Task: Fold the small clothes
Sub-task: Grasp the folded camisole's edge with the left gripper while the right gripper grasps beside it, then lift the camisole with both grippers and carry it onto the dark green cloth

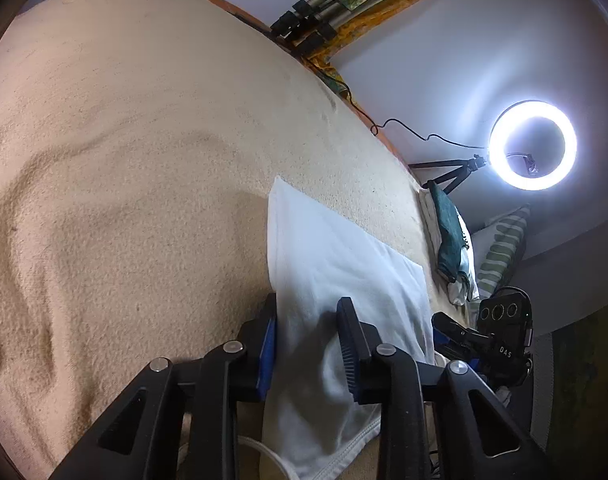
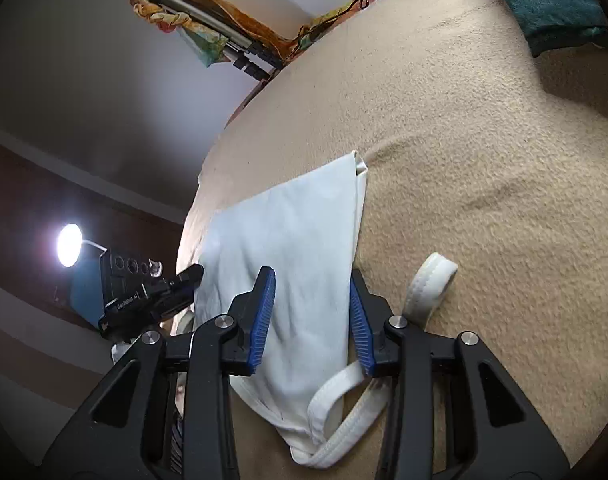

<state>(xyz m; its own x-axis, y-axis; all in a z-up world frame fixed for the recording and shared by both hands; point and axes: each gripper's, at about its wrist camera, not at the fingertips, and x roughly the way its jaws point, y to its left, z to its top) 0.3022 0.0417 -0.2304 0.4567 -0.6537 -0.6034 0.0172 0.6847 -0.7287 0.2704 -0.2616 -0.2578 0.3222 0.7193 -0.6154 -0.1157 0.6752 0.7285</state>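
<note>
White garment (image 1: 336, 264) lay flat on the beige blanket (image 1: 124, 160) (a strap loop (image 2: 430, 284) stuck out beside it); left gripper (image 1: 304, 344) straddled its near edge, jaws apart, no pinch visible; right gripper (image 2: 312, 320) likewise spread, cloth between unpressed.

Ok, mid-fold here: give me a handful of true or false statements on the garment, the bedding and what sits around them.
1. The white garment lies on a beige blanket. True.
2. The ring light is switched off. False: it glows brightly.
3. The garment lies between the blue pads of the right gripper. True.
4. A red cushion sits at the blanket's edge. False: the dark green cushion sits there.
5. The left gripper is over bare blanket only. False: white fabric runs between its fingers.
</note>
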